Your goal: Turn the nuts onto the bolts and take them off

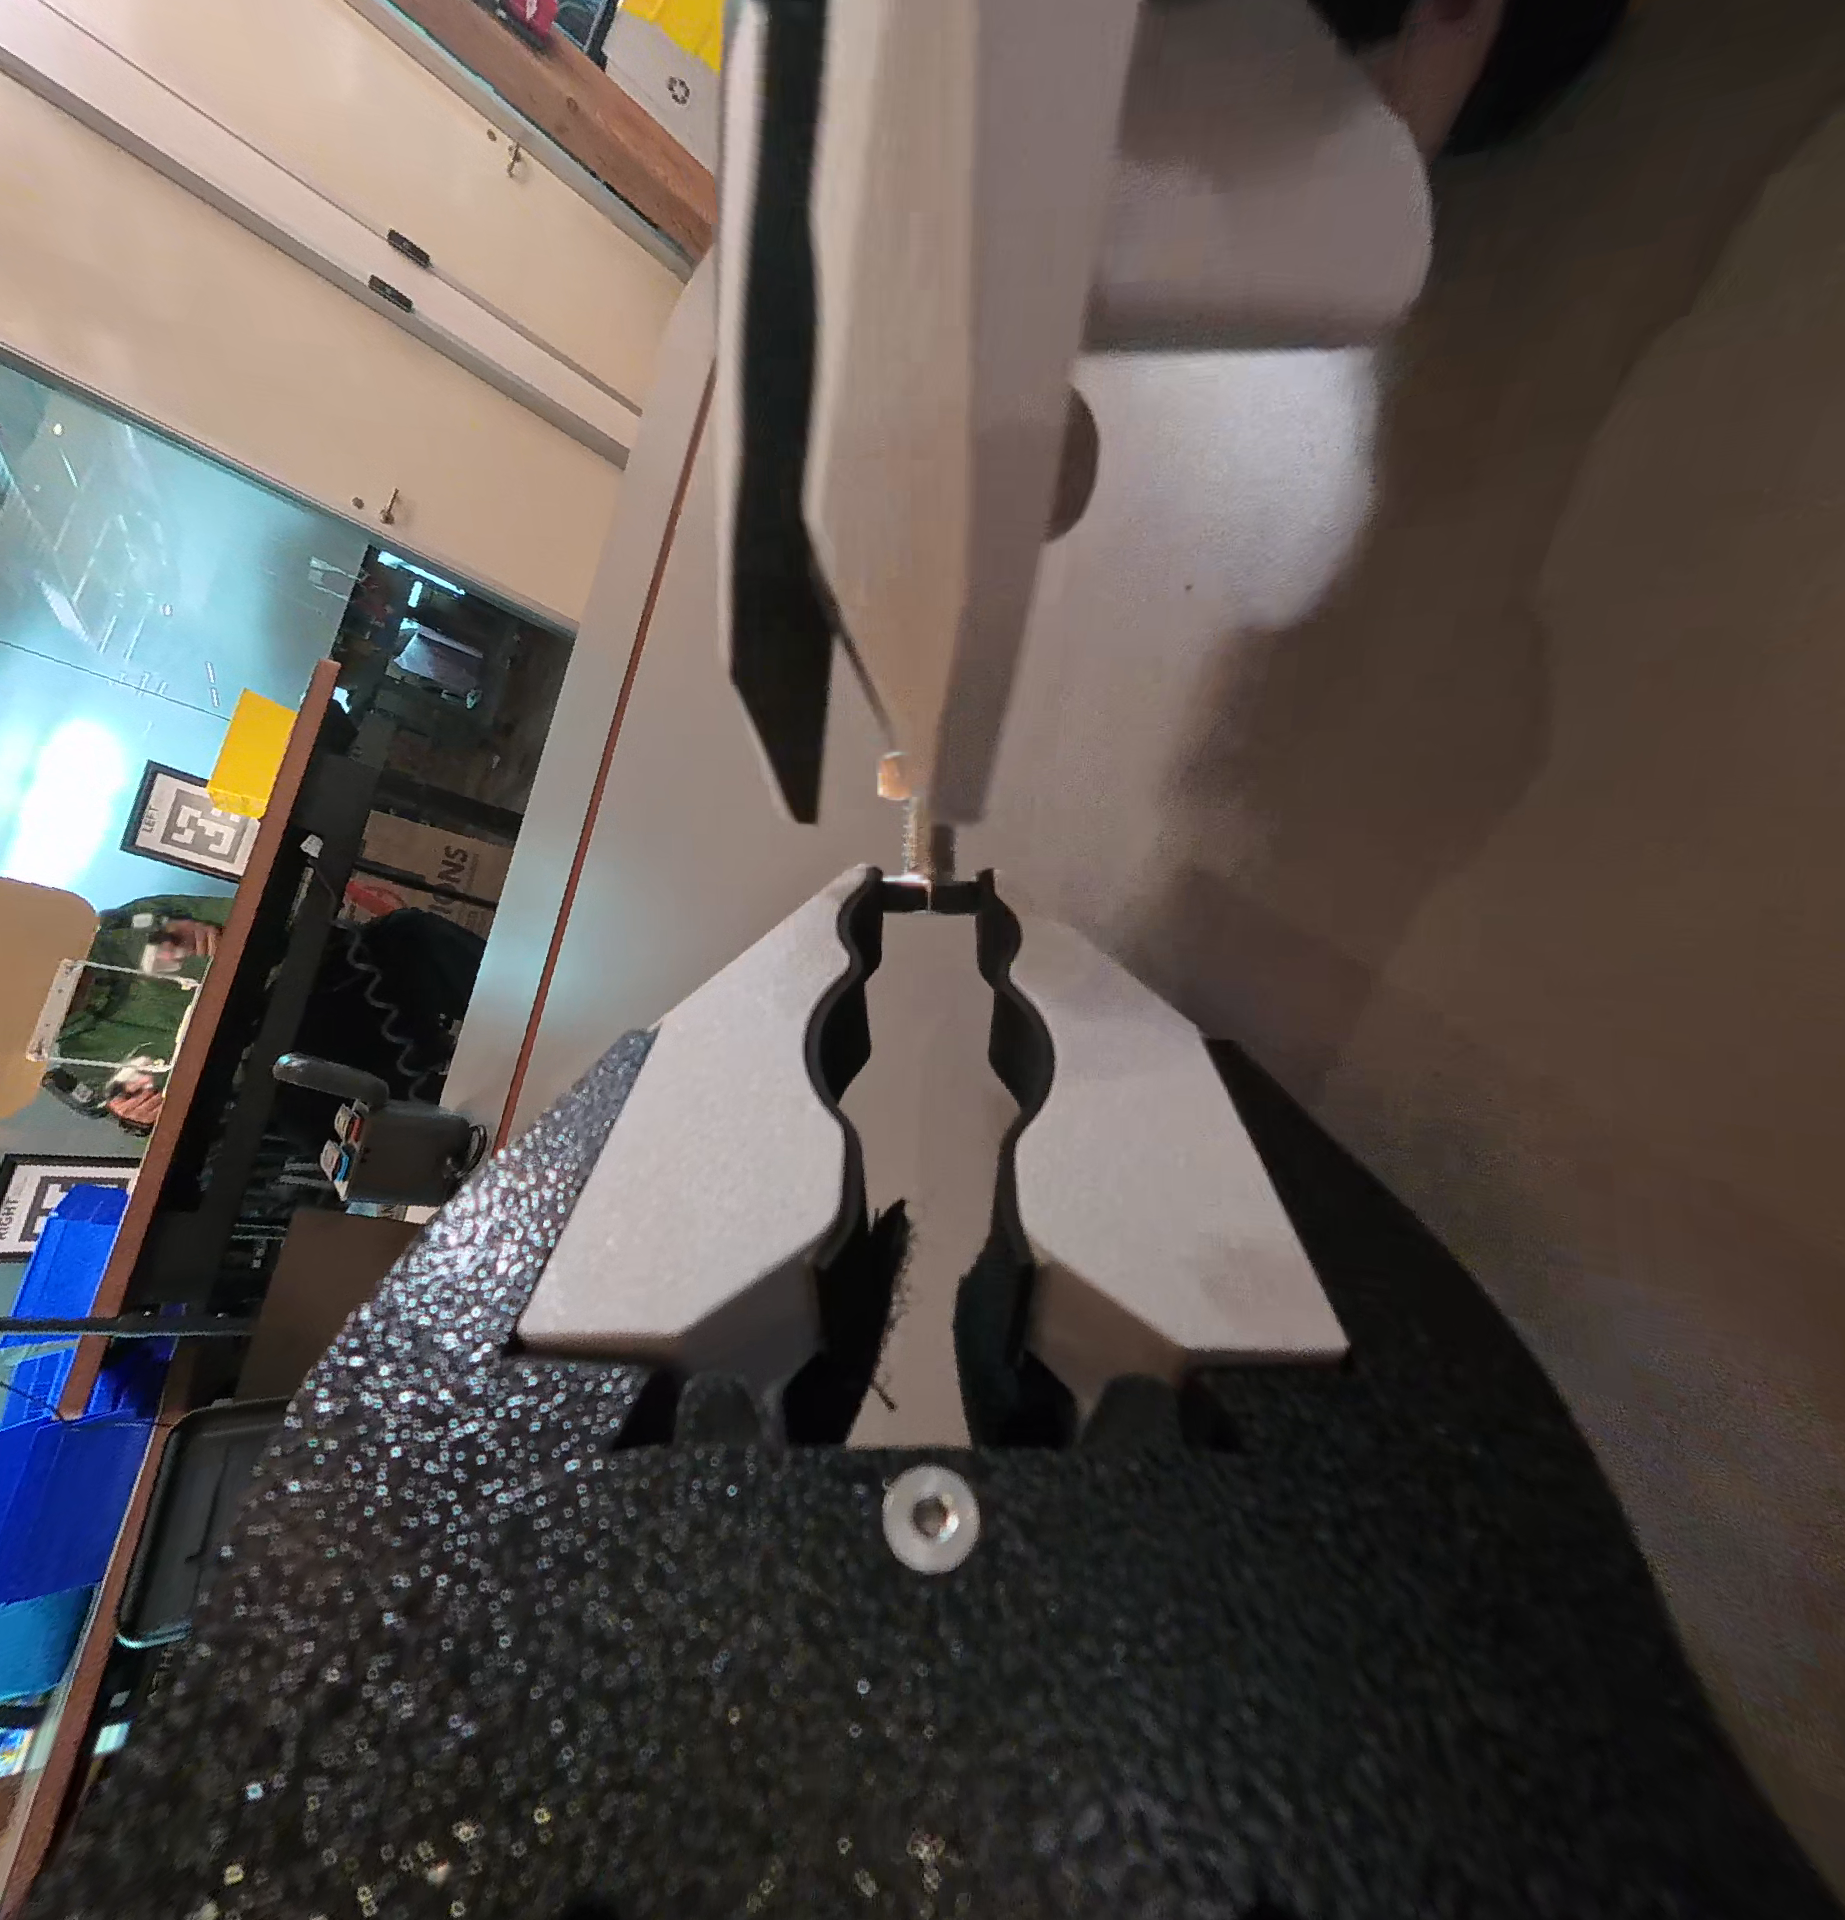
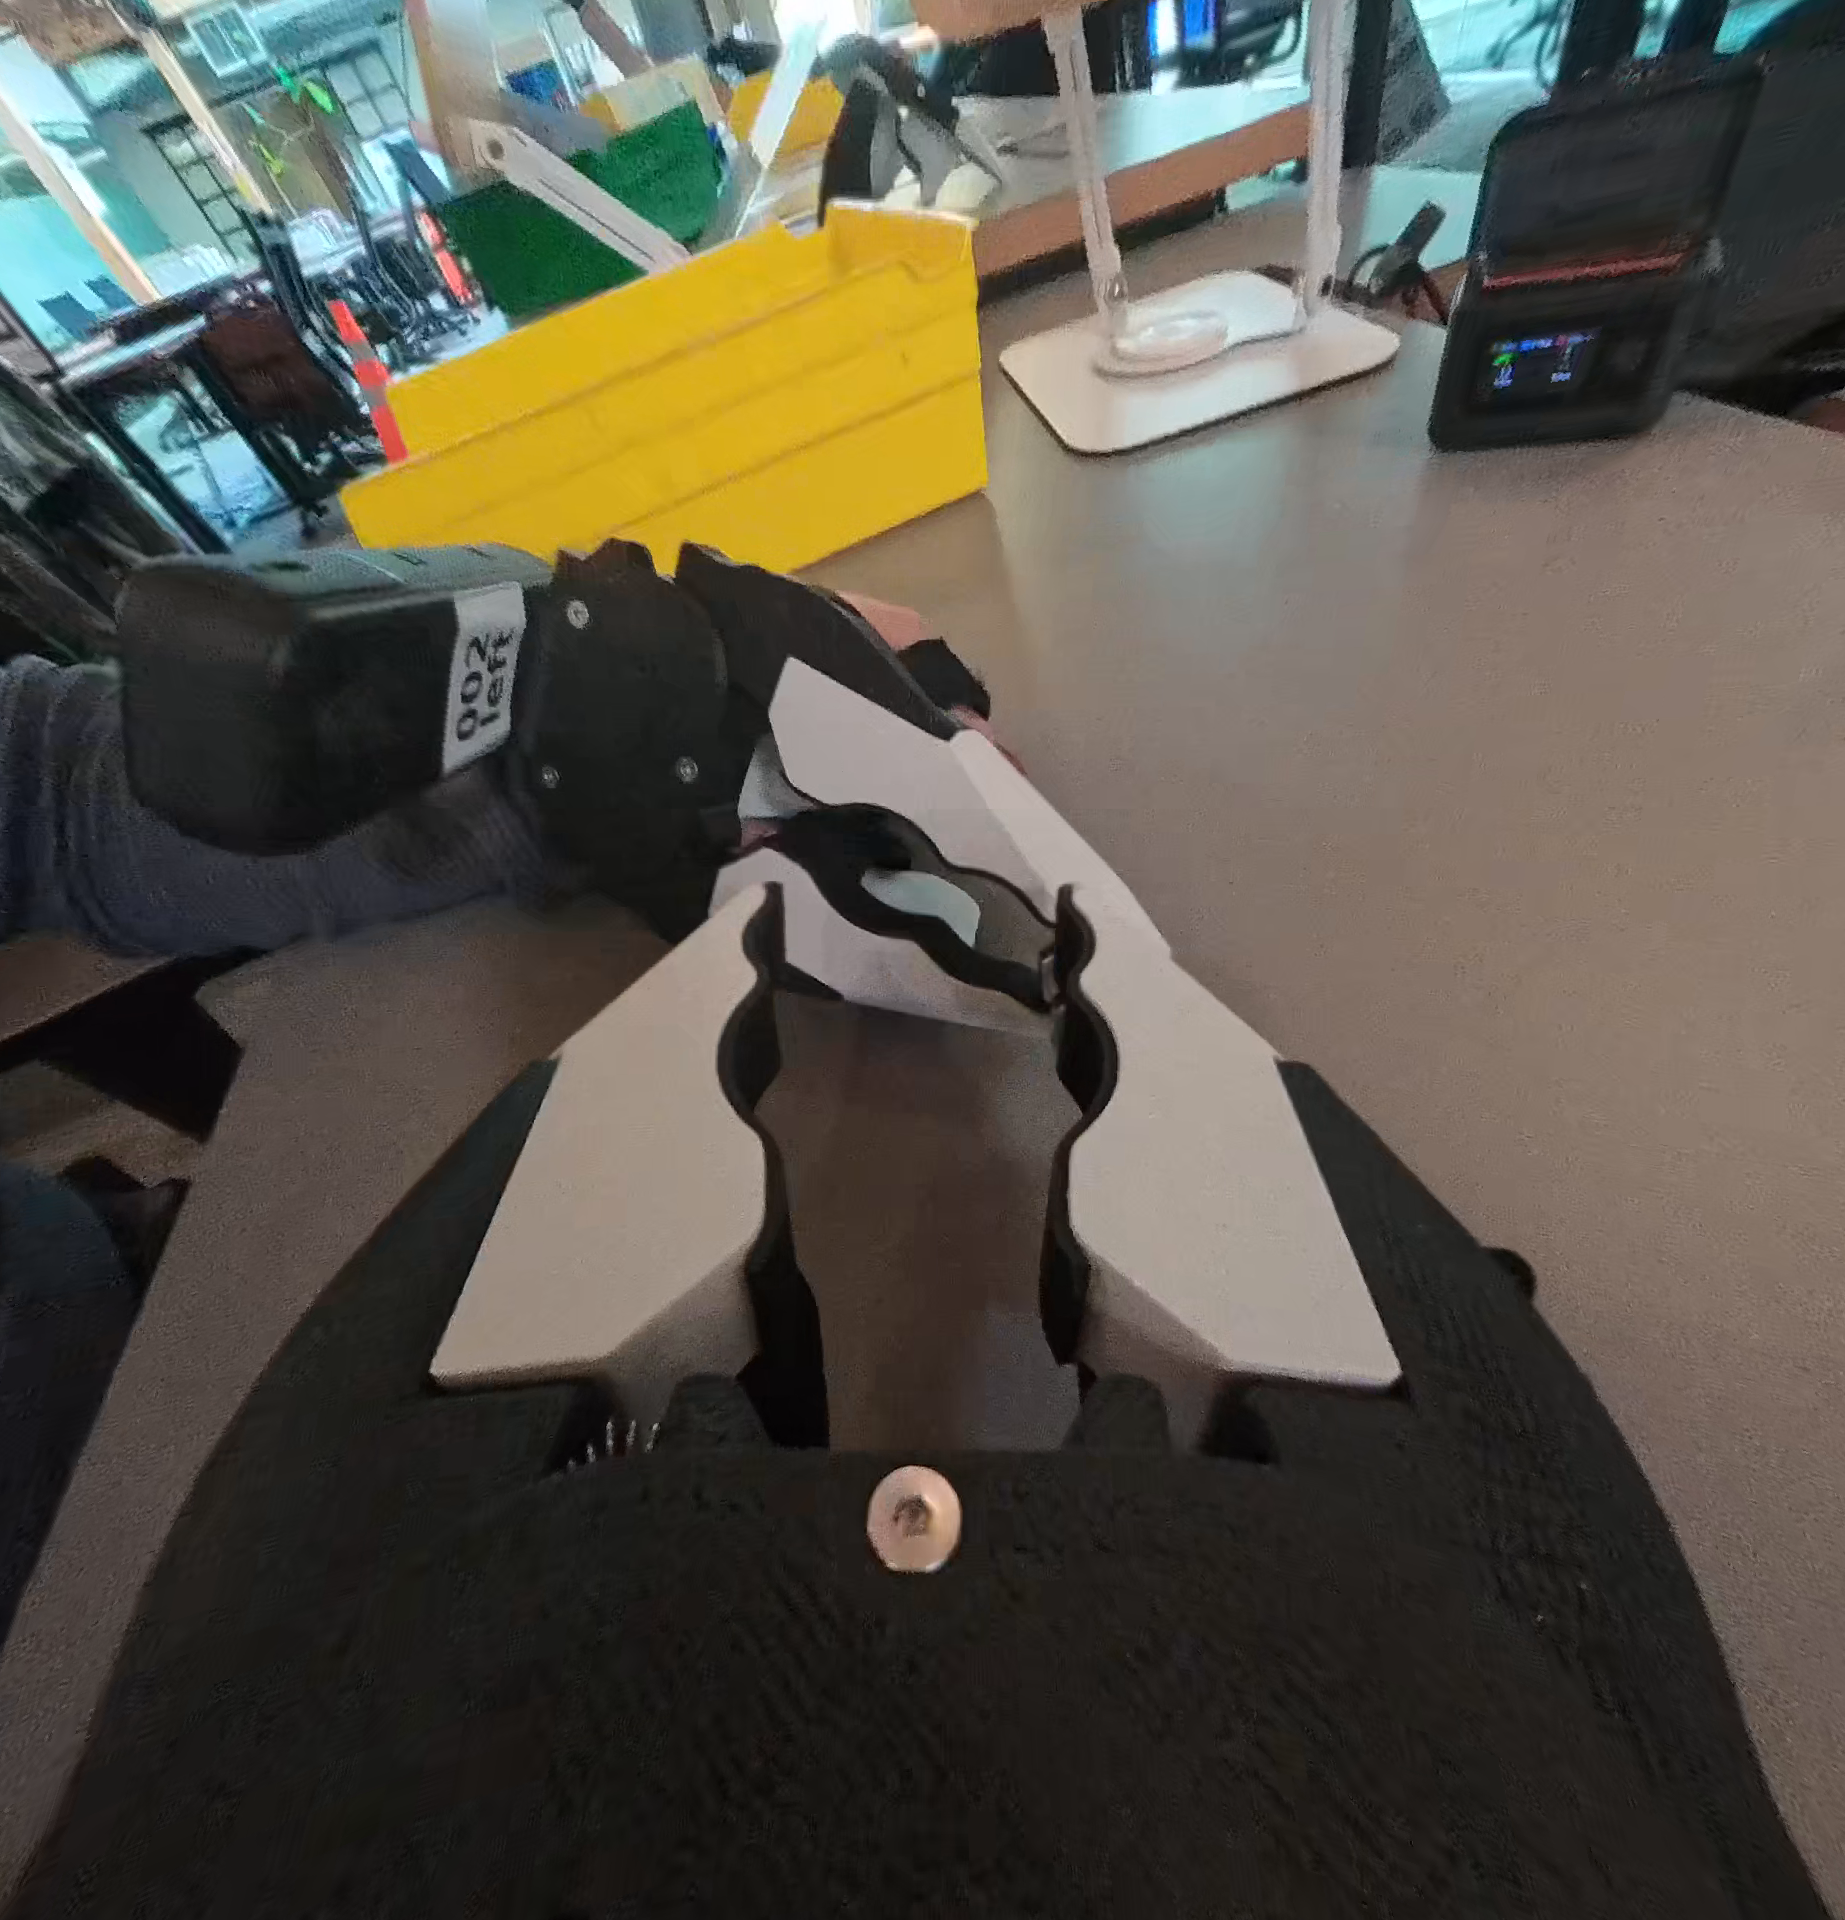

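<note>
My left gripper (image 1: 930, 894) is shut on the head of a small silver bolt (image 1: 923, 847), whose thread points away from the camera. A small silver nut (image 1: 894, 776) sits at the thread's far end; I cannot tell whether it is threaded on. My right gripper (image 2: 918, 914) is open, with its fingers on either side of the nut in the left wrist view (image 1: 876, 810). In the right wrist view the left gripper (image 2: 1037, 982) reaches in from the left, and its tips touch my right finger's pad (image 2: 1079, 997). The bolt and nut are mostly hidden there.
The grey table (image 2: 1417, 831) carries a yellow bin (image 2: 689, 395) at the back, a white lamp base (image 2: 1198, 364) and a black device with a small screen (image 2: 1583, 312) at the back right. A person's sleeve (image 2: 170, 831) lies at the left. Blue bins (image 1: 45, 1455) stand off the table.
</note>
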